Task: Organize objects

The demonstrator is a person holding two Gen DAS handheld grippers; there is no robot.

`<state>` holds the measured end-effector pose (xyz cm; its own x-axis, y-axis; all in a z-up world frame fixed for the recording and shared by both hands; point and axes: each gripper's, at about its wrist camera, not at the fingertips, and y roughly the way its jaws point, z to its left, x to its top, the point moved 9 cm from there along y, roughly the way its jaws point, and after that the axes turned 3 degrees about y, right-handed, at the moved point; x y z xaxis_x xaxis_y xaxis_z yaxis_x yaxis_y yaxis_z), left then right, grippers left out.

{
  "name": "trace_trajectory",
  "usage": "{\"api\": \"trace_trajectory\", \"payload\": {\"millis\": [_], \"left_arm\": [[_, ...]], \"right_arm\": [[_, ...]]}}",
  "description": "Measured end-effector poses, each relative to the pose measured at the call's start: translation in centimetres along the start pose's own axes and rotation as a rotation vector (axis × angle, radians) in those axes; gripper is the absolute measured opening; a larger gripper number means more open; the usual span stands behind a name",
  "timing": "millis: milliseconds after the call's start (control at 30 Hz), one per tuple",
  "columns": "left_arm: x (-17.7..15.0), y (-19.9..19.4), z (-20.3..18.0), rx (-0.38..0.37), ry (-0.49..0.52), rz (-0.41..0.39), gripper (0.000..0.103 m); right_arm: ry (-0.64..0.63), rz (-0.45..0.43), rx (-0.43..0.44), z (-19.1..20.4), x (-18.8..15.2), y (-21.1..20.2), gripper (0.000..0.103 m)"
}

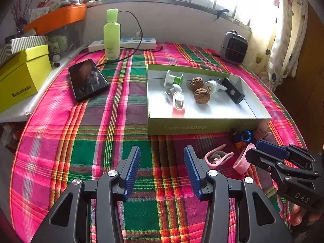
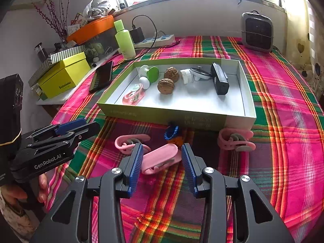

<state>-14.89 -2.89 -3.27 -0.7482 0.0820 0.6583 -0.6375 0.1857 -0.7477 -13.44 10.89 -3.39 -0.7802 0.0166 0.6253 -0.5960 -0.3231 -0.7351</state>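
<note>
A shallow green box (image 2: 176,116) with a white floor sits on the plaid cloth (image 2: 283,101), toward the far right side of the table. Inside it lie a green-and-white spool (image 2: 149,73) at the far left, a white knob (image 2: 144,82) just beside it, two walnuts (image 2: 166,86) near the middle, a white round piece (image 2: 186,76), a black device (image 2: 219,79) toward the right wall, and a pink clip (image 2: 133,95) near the front left corner. Outside, along the box's near wall, lie three more pink pieces (the clasp (image 2: 131,141) at left, the sleeve (image 2: 160,158) in the middle, a bundle (image 2: 236,139) at right) plus a blue-and-orange cord (image 2: 171,132) touching the box front. The right gripper (image 2: 162,163) is spread wide with the sleeve between its blue pads (image 2: 135,168), the left pad at or nearly on it, the right one apart from it. The left gripper (image 1: 163,171) hangs over bare cloth, parted and holding nothing. Beyond the box stand a green bottle (image 1: 111,34), a phone (image 1: 88,80), a power strip (image 1: 125,43) and a small heater (image 2: 257,32); a yellow box (image 1: 22,77) sits off the table's left edge.
</note>
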Motion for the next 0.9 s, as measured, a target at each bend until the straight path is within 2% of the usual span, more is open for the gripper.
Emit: {"api": "trace_trajectory", "payload": {"millis": [300, 433, 600, 733, 900], "left_arm": [[-0.4, 0.0, -0.8, -0.017, 0.023, 0.004, 0.044], [-0.4, 0.0, -0.8, -0.019, 0.024, 0.005, 0.044], [-0.4, 0.0, -0.8, -0.025, 0.031, 0.004, 0.044], [-0.5, 0.2, -0.9, -0.035, 0.033, 0.009, 0.044], [-0.6, 0.5, -1.1, -0.047, 0.037, 0.013, 0.044]], "right_arm": [[0.01, 0.014, -0.051, 0.1, -0.7, 0.7, 0.041], [-0.007, 0.026, -0.085, 0.4, -0.9, 1.1, 0.049], [-0.015, 0.022, -0.101, 0.3, -1.0, 1.1, 0.049], [-0.026, 0.014, -0.168, -0.5, -1.3, 0.8, 0.049], [-0.009, 0.023, -0.205, -2.1, -2.3, 0.1, 0.049]]}}
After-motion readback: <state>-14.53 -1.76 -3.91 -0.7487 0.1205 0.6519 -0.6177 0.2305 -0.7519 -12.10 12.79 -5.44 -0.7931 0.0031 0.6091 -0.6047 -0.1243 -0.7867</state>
